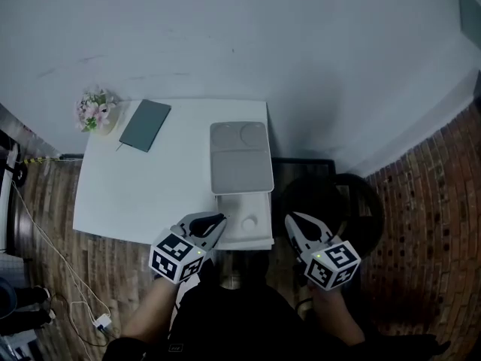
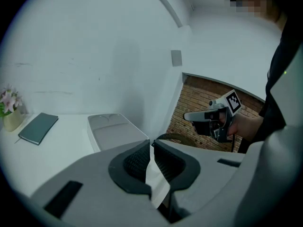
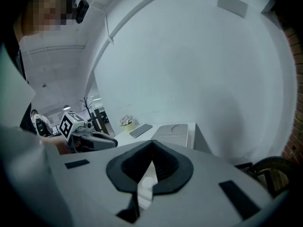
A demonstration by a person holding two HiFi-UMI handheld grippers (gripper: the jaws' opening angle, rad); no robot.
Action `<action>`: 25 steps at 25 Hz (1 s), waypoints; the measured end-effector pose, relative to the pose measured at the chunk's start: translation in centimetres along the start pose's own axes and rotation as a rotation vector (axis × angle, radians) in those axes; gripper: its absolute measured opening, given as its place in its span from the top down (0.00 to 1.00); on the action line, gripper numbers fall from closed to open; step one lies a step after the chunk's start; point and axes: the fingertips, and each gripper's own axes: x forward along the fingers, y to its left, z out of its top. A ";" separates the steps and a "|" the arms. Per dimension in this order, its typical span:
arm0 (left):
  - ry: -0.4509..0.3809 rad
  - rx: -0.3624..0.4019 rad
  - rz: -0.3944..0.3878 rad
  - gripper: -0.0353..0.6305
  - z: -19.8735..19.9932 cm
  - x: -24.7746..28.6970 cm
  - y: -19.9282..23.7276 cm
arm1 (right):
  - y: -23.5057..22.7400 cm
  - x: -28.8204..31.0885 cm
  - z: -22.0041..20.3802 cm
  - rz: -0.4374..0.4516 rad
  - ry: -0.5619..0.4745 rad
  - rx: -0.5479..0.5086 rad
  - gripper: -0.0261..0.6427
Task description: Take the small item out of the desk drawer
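The drawer (image 1: 259,236) stands pulled out at the front right of the white desk (image 1: 150,190). The small item (image 1: 249,221), a round white thing, lies inside it near the middle. The left gripper (image 1: 219,221) hangs at the drawer's left edge, its jaws pressed together at the tips with nothing between them. The right gripper (image 1: 292,219) is off the drawer's right side, apart from it, its jaws likewise together and empty. Farther back on the desk, a grey tray (image 1: 240,164) sits just behind the drawer, with a dark notebook (image 1: 145,125) to its left and a pot of pink flowers (image 1: 96,111) in the far left corner
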 end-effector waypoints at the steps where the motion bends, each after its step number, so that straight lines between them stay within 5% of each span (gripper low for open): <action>1: 0.015 0.003 -0.004 0.93 -0.2 0.7 -0.2 | -0.4 -0.1 -0.4 0.000 0.007 0.009 0.96; 12: 0.225 0.107 -0.093 0.59 -4.2 6.8 -2.4 | -4.1 -1.5 -3.4 -0.058 0.031 0.093 0.96; 18: 0.352 0.247 -0.126 0.57 -7.0 9.2 -2.8 | -4.8 -2.4 -4.1 -0.079 0.033 0.118 0.96; 25: 0.437 0.295 -0.120 0.57 -9.3 11.2 -2.5 | -5.1 -3.2 -4.4 -0.087 0.033 0.123 0.96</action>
